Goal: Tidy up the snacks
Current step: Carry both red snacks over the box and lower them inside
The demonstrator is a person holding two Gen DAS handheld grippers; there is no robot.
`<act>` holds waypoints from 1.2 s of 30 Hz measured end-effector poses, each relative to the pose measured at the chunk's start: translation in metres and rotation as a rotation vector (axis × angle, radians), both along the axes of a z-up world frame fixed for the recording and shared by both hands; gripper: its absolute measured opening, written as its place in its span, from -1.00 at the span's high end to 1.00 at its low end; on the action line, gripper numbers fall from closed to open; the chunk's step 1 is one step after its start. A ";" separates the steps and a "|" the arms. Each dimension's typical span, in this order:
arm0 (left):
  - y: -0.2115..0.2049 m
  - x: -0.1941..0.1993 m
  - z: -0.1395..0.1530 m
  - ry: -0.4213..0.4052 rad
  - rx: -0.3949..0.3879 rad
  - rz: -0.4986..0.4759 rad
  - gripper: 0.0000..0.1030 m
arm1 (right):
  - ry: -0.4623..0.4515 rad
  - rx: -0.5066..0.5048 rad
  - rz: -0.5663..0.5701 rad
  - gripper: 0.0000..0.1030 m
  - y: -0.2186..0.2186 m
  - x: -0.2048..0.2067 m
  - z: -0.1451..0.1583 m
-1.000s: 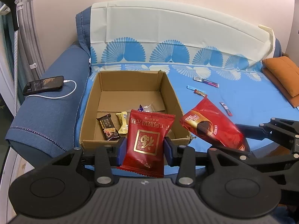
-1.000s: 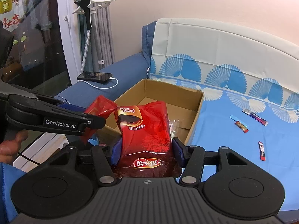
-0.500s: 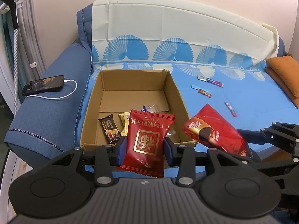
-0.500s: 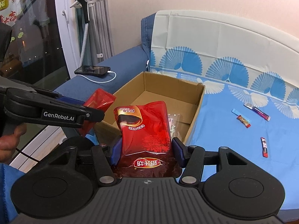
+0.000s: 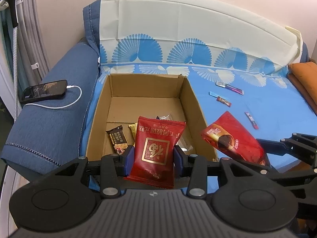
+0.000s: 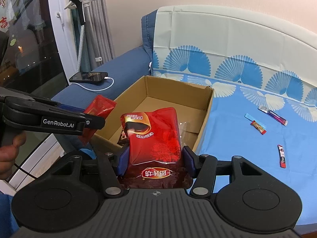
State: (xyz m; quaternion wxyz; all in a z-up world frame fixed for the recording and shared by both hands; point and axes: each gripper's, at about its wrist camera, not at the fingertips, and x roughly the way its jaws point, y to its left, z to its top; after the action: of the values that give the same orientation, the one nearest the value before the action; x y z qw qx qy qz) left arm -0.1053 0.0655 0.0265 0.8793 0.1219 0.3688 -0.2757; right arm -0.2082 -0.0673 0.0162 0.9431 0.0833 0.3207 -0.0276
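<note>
The left gripper (image 5: 153,156) is clamped on a flat red packet (image 5: 158,150), and the right gripper (image 6: 154,158) grips a larger red bag (image 6: 153,136). Both are held just short of the cardboard box (image 5: 190,99) on the sofa, evidently for dropping in beside the bars already inside.

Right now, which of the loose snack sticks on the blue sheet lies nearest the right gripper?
The red stick, lying alone closest to the right gripper; the purple stick and small red candy lie farther back.

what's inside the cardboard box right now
In the cardboard box: a dark brown snack bar, a yellow wrapper and clear wrappers. The red packet in the left gripper covers the near floor.
</note>
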 end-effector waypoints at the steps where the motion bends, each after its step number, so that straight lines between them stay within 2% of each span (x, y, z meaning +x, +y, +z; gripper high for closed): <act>1: -0.001 0.003 0.001 0.005 -0.003 0.002 0.10 | 0.001 0.002 -0.001 -0.13 -0.001 0.002 0.000; 16: -0.018 0.055 -0.003 0.009 -0.009 0.037 0.10 | 0.021 0.029 -0.019 -0.14 -0.021 0.046 -0.009; 36: -0.033 0.124 -0.045 0.068 0.027 0.078 0.10 | 0.078 0.070 -0.017 -0.14 -0.036 0.120 -0.039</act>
State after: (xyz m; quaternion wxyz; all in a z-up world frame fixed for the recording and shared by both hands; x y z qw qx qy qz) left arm 0.0187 0.0323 -0.0184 0.8745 0.1098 0.4067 -0.2404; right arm -0.0886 -0.1036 -0.0232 0.9261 0.1176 0.3573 -0.0277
